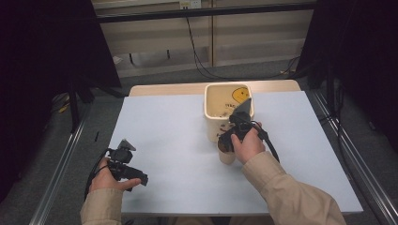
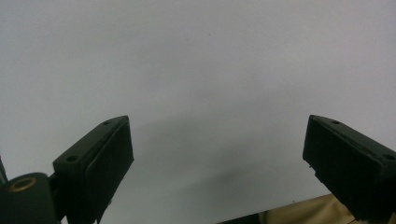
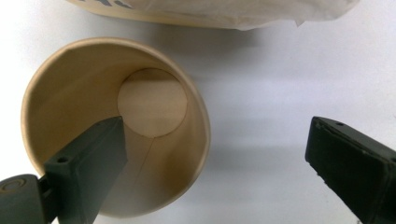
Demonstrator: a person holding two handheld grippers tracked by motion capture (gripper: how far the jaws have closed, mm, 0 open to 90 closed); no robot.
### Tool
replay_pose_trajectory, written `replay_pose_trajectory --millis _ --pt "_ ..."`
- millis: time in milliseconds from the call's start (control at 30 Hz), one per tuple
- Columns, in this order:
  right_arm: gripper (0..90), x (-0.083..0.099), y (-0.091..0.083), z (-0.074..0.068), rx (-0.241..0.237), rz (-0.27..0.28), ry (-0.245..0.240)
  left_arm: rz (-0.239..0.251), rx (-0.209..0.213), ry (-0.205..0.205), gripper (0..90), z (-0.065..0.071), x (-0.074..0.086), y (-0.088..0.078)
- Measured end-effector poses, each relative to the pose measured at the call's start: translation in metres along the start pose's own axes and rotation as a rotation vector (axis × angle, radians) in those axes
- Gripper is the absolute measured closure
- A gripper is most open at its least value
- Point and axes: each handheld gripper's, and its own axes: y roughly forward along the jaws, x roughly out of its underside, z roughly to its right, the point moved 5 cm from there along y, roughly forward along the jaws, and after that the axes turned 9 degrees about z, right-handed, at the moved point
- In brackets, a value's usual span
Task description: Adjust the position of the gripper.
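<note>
A plain tan paper cup stood open and empty on the pale tabletop, just in front of a cream bin with a yellow smiley face and unreadable dark lettering. The right gripper hung over it, jaws spread, one inside the rim. The left gripper sat well apart, jaws spread on nothing.
</note>
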Motion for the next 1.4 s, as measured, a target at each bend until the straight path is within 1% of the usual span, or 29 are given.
replay_pose_trajectory --millis 67,100,167,233,333,400,433,467,500,533,567,600,633,700,733,767,833,867,967,1000,1033,1067,1100,1133,1167,1200,1233,1267,1400 --pt "5.4 0.0 -0.001 0.0 -0.004 0.004 0.006 0.002 0.002 -0.005 8.5 0.0 0.0 0.0" --pt "5.4 0.0 -0.002 0.0 0.0 0.004 0.002 0.001 -0.003 0.007 8.5 -0.001 0.0 0.0" --pt "5.1 -0.002 -0.004 0.0 -0.011 0.011 0.009 -0.001 0.003 0.0 8.6 0.0 0.0 0.0" --pt "5.3 -0.002 -0.008 0.0 -0.003 -0.009 0.007 -0.002 0.006 -0.002 8.7 0.0 0.0 0.001" --pt "5.5 -0.004 -0.012 0.001 -0.007 -0.015 -0.003 0.002 0.01 -0.003 8.9 0.001 0.0 0.001" --pt "5.6 -0.007 -0.021 0.003 -0.008 -0.015 0.002 0.01 0.014 -0.013 9.1 0.002 -0.001 0.0" --pt "5.6 -0.007 -0.021 0.003 -0.008 -0.015 0.002 0.01 0.014 -0.013 9.2 0.002 -0.001 0.0" --pt "5.1 -0.01 -0.029 0.004 -0.017 -0.01 0.001 0.009 0.012 -0.008 9.2 0.002 -0.001 0.0" --pt "5.1 -0.011 -0.033 0.005 -0.008 -0.011 -0.003 -0.001 0.016 -0.003 9.3 0.002 -0.002 0.0" --pt "5.1 -0.011 -0.033 0.005 -0.008 -0.011 -0.003 -0.001 0.016 -0.003 9.5 0.002 -0.002 0.0" --pt "5.5 -0.014 -0.04 0.007 -0.005 -0.01 -0.006 0.016 0.014 -0.013 9.6 0.004 -0.003 0.002" --pt "5.4 -0.016 -0.045 0.008 0.004 -0.013 -0.009 0.005 0.015 0.003 9.6 0.003 -0.003 0.001" --pt "5.4 -0.016 -0.045 0.008 0.004 -0.013 -0.009 0.005 0.015 0.003 9.6 0.003 -0.003 0.001" --pt "5.2 -0.02 -0.053 0.01 -0.004 0.004 0.0 0.006 0.014 0.0 9.6 0.003 -0.003 0.002" --pt "5.0 -0.024 -0.062 0.011 0.007 -0.01 -0.003 -0.003 0.019 -0.001 9.7 0.004 -0.003 0.001" --pt "5.3 -0.026 -0.066 0.012 -0.003 -0.011 -0.009 -0.005 0.019 -0.001 9.8 0.004 -0.003 0.001" --pt "5.3 -0.027 -0.069 0.011 -0.003 -0.015 -0.002 -0.009 0.021 -0.001 9.9 0.004 -0.003 0.001" --pt "5.1 -0.029 -0.073 0.012 -0.008 -0.021 -0.017 -0.005 0.019 0.003 9.9 0.003 -0.003 0.001" --pt "5.5 -0.033 -0.085 0.01 -0.011 -0.026 -0.005 0.001 0.021 0.003 9.9 0.004 -0.003 0.002" --pt "5.0 -0.036 -0.088 0.009 -0.011 -0.007 -0.009 -0.003 0.023 0.003 9.9 0.005 -0.003 0.001" --pt "4.6 -0.037 -0.092 0.01 -0.001 -0.003 -0.024 0.008 0.022 -0.009 9.9 0.007 -0.004 0.002" --pt "4.9 -0.039 -0.096 0.009 -0.002 -0.006 -0.003 0.007 0.019 0.015 9.9 0.005 -0.004 0.002" --pt "5.0 -0.041 -0.099 0.01 0.005 -0.004 -0.019 0.002 0.019 0.022 9.9 0.005 -0.004 0.001" --pt "4.8 -0.043 -0.101 0.01 0.005 -0.002 -0.016 0.009 0.019 0.009 9.9 0.007 -0.004 0.002" --pt "4.8 -0.044 -0.103 0.009 -0.003 0.007 0.0 0.008 0.019 0.012 9.9 0.006 -0.004 0.002" --pt "4.7 -0.045 -0.105 0.008 0.013 -0.001 -0.001 0.009 0.017 0.013 9.9 0.006 -0.004 0.002" --pt "4.6 -0.045 -0.106 0.008 0.011 0.003 -0.016 0.004 0.018 0.018 9.9 0.005 -0.005 0.002" --pt "4.9 -0.046 -0.108 0.005 -0.002 -0.009 -0.014 0.005 0.02 0.013 9.9 0.005 -0.004 0.002" --pt "4.8 -0.046 -0.107 -0.001 -0.007 -0.007 -0.028 0.011 0.022 0.004 9.9 0.005 -0.004 0.001"
